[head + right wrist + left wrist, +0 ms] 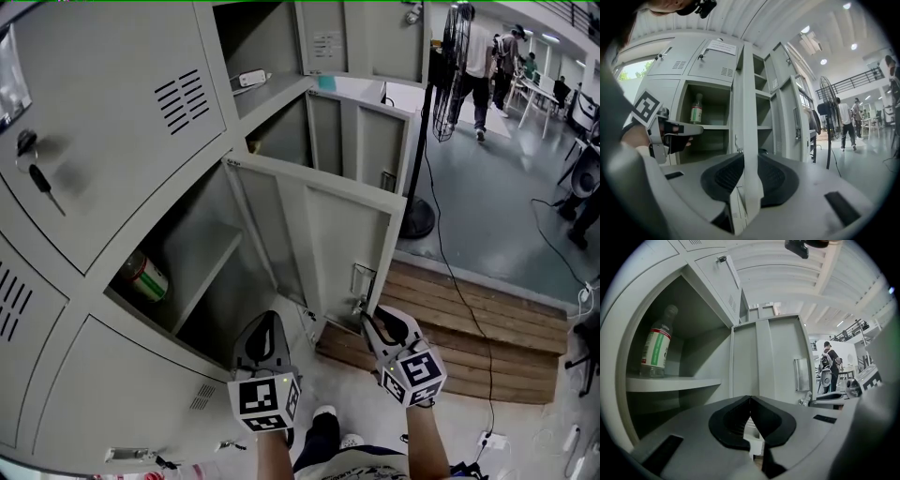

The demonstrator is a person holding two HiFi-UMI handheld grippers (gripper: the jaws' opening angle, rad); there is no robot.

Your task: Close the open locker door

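The open locker door (323, 239) swings out from the lower compartment, its inner face towards me. My right gripper (368, 321) is shut on the door's free edge (746, 117), just below the latch plate (362, 278); that edge runs up between the jaws in the right gripper view. My left gripper (267, 325) hangs in front of the open compartment, shut with nothing in it, its jaws meeting (750, 400). A bottle with a green label (656, 345) stands on the shelf inside the compartment.
A second door (366, 141) stands open one locker higher. Keys (36, 173) hang in a shut door at upper left. A wooden pallet (478, 323) lies at the right, with a standing fan (452, 66), a cable and people walking beyond it.
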